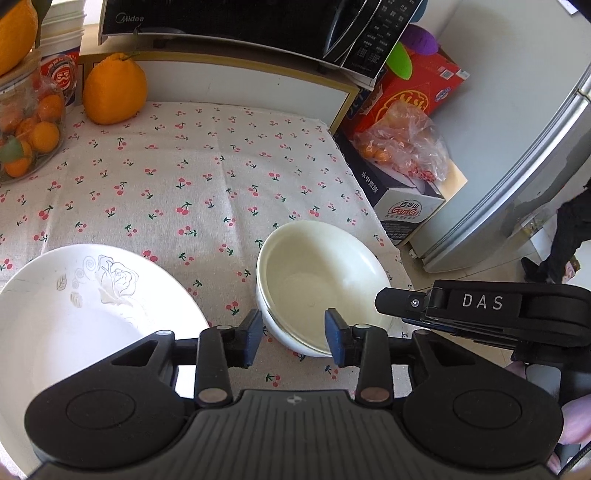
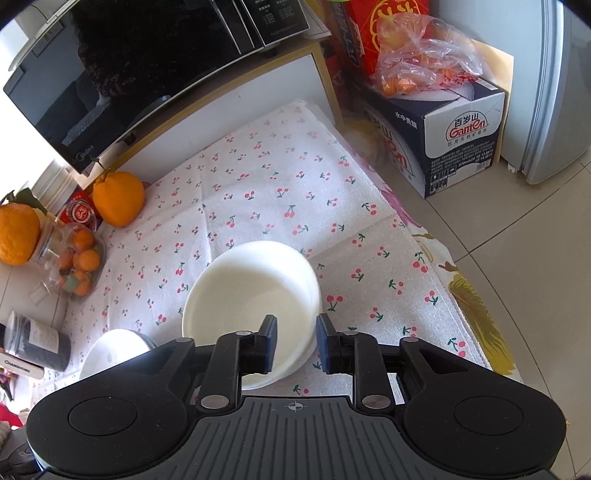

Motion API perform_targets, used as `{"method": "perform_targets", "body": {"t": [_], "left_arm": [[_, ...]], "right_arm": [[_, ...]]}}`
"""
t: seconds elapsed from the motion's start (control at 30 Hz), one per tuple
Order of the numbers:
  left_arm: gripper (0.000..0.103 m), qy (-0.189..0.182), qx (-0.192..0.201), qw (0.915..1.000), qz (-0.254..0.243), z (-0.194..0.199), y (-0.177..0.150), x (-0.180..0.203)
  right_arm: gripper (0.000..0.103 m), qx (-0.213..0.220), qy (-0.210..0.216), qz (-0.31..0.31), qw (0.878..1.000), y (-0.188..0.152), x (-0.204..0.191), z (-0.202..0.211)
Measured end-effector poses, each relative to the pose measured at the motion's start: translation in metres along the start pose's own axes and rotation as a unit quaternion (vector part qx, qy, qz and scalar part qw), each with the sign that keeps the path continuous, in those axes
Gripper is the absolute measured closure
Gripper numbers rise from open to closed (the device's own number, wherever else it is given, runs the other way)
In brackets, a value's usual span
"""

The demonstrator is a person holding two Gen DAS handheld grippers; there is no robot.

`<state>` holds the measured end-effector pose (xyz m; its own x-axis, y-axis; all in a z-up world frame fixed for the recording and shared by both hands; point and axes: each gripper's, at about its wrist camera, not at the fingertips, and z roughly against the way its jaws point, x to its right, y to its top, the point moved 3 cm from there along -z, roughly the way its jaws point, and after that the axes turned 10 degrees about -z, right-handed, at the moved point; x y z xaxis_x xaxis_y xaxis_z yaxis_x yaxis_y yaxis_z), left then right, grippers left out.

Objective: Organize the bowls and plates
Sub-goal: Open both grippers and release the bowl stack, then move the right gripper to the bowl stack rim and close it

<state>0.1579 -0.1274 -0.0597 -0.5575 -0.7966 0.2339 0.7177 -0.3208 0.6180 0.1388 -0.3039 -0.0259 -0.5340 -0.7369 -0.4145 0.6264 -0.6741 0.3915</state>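
Observation:
A stack of cream bowls [image 1: 317,280] sits on the cherry-print cloth near the table's right edge. My left gripper [image 1: 293,336] straddles the near rim, one blue pad outside the wall and one inside, with a gap on both sides; it is open. In the right wrist view the same bowls [image 2: 251,295] sit under my right gripper [image 2: 297,341], whose pads stand either side of the right-hand rim without pressing; it is open too. A white plate [image 1: 74,314] with a rose pattern lies left of the bowls and shows again as the plate [image 2: 110,350].
A large orange [image 1: 114,90] and a glass jar of small oranges [image 1: 26,136] stand at the back left under a microwave [image 1: 240,26]. Cardboard boxes [image 2: 458,136] and a fridge [image 1: 524,166] stand on the floor to the right. A dark jar [image 2: 37,343] lies at the left.

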Motion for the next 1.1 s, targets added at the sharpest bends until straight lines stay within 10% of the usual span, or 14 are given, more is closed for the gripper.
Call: {"method": "perform_targets", "body": {"t": [0.2, 0.37, 0.87, 1.1], "left_arm": [[0.024, 0.011, 0.026, 0.9974, -0.066, 0.008, 0.001, 0.009], [0.006, 0.037, 0.037, 0.9859, -0.159, 0.007, -0.003, 0.022], [0.001, 0.032, 0.024, 0.9541, -0.297, -0.01, -0.021, 0.038], [0.001, 0.036, 0.013, 0.9543, -0.296, -0.02, -0.018, 0.039]], "right_arm": [[0.037, 0.006, 0.005, -0.003, 1.0, 0.004, 0.007, 0.004], [0.03, 0.011, -0.005, 0.0, 1.0, 0.005, 0.016, 0.005], [0.02, 0.004, -0.007, 0.014, 1.0, 0.003, 0.023, -0.013], [0.02, -0.01, 0.011, -0.01, 1.0, 0.005, 0.025, -0.025]]}}
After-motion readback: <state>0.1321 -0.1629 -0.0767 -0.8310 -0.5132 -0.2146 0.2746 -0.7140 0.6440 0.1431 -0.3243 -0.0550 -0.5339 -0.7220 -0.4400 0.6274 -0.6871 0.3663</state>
